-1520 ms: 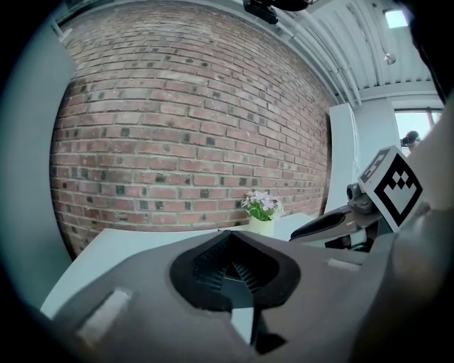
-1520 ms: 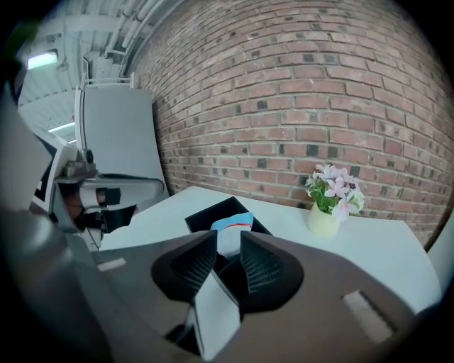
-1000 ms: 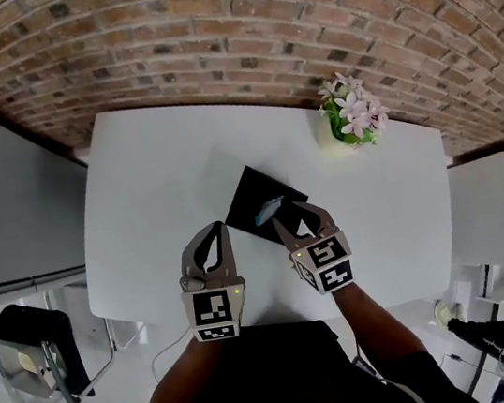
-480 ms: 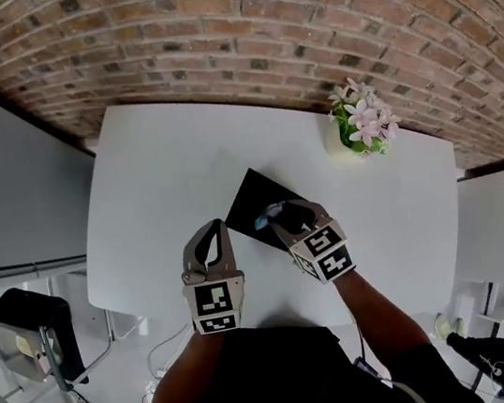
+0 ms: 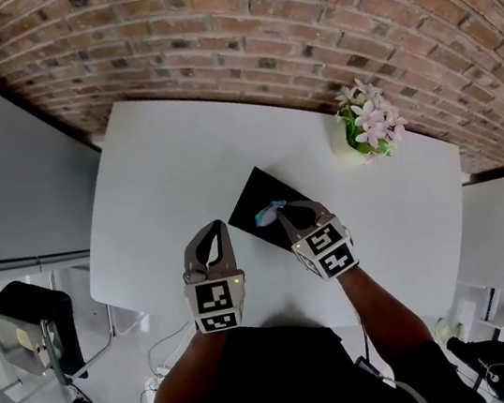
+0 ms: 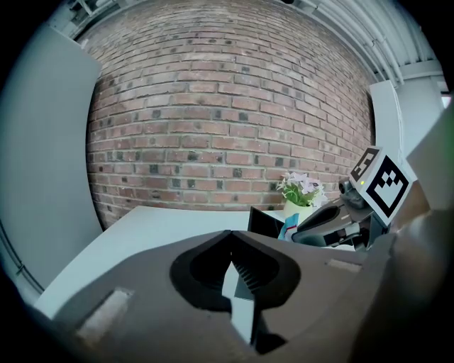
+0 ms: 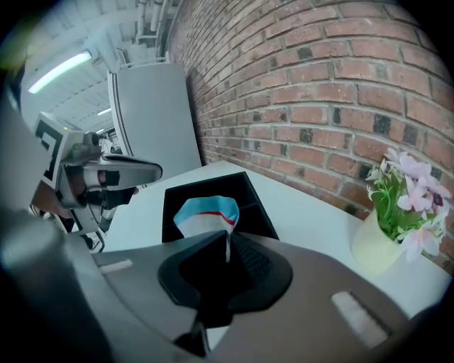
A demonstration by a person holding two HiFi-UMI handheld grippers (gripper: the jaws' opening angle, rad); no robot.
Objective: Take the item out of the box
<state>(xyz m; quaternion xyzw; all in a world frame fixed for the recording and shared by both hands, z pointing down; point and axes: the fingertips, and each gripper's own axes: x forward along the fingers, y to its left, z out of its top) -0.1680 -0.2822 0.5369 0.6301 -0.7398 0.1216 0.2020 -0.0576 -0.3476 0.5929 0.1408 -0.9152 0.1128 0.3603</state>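
So the right gripper (image 7: 225,239) has just snapped its jaws closed, and they're pinching the near edge of the item (image 7: 206,212), a little light-blue and white pouch with a red stripe. The pouch sticks up right ahead of the jaw tips, with the open black box (image 7: 254,195) directly behind it. The left gripper (image 6: 228,239) sits off to that one's left, jaws together with nothing in them, over the white table (image 5: 158,177). The flower pot (image 5: 365,126) is further out, on the right gripper's right.
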